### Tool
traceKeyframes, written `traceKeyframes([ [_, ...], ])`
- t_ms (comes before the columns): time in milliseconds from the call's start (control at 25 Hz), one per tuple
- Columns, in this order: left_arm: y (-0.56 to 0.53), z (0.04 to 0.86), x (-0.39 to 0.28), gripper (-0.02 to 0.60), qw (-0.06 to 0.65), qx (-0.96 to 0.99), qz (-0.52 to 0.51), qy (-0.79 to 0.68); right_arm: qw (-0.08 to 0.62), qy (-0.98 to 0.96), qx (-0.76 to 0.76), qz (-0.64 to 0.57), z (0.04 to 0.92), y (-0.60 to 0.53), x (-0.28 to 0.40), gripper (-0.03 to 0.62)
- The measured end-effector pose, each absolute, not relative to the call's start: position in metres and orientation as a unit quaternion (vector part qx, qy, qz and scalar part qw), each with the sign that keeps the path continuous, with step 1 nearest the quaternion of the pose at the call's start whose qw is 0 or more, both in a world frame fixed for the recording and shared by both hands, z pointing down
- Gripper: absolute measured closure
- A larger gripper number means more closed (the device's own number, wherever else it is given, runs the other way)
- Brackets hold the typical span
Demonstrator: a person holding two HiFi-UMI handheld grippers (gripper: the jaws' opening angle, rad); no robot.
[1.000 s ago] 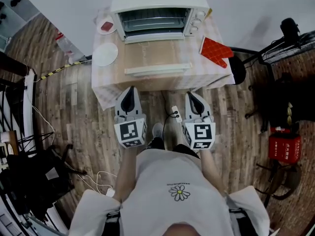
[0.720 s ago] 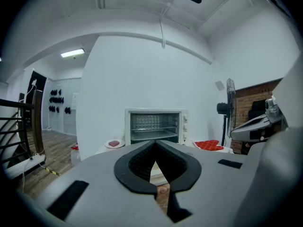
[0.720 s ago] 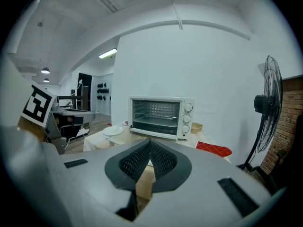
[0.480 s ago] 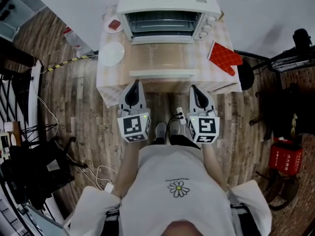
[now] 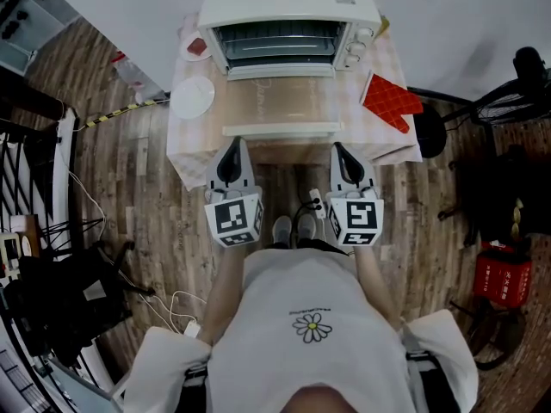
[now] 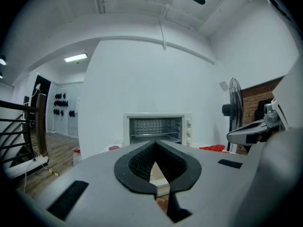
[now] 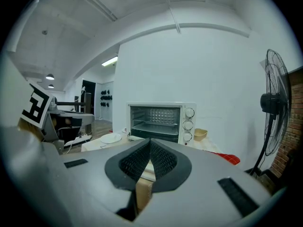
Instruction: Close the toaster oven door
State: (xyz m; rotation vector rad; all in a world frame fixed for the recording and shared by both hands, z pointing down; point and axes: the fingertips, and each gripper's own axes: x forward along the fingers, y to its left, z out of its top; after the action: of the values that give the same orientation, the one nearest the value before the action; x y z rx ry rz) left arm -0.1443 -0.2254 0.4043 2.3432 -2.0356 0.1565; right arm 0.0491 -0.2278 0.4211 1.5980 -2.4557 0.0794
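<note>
A white toaster oven (image 5: 288, 15) stands at the back of a small table (image 5: 194, 149), its glass door (image 5: 280, 101) folded down flat toward me, with the handle (image 5: 281, 130) at the near edge. The oven (image 6: 157, 128) shows straight ahead in the left gripper view, and the oven (image 7: 161, 122) with its knobs in the right gripper view. My left gripper (image 5: 233, 142) and right gripper (image 5: 338, 147) hover side by side just short of the table's front edge, both shut with nothing held.
A white plate (image 5: 193, 96) and a small dish with something red (image 5: 196, 46) lie left of the oven. A red oven mitt (image 5: 390, 101) lies at the right. A standing fan (image 7: 275, 112), a stool (image 5: 428, 130) and cables on the wooden floor surround the table.
The view shifted so the table and oven sit lower and nearer. Both grippers rose slightly toward the table's front edge and stay shut.
</note>
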Motion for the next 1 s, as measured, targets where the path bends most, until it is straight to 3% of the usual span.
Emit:
traceKeyframes([
  [560, -0.225, 0.416, -0.155, 0.561, 0.035, 0.75, 0.054, -0.658, 0.113, -0.84, 0.53, 0.031, 0.428, -0.222, 0.044, 0.585],
  [1000, -0.239, 0.465, -0.181, 0.42, 0.122, 0.738, 0.067, -0.661, 0.128, -0.835, 0.535, 0.035, 0.437, -0.214, 0.05, 0.585],
])
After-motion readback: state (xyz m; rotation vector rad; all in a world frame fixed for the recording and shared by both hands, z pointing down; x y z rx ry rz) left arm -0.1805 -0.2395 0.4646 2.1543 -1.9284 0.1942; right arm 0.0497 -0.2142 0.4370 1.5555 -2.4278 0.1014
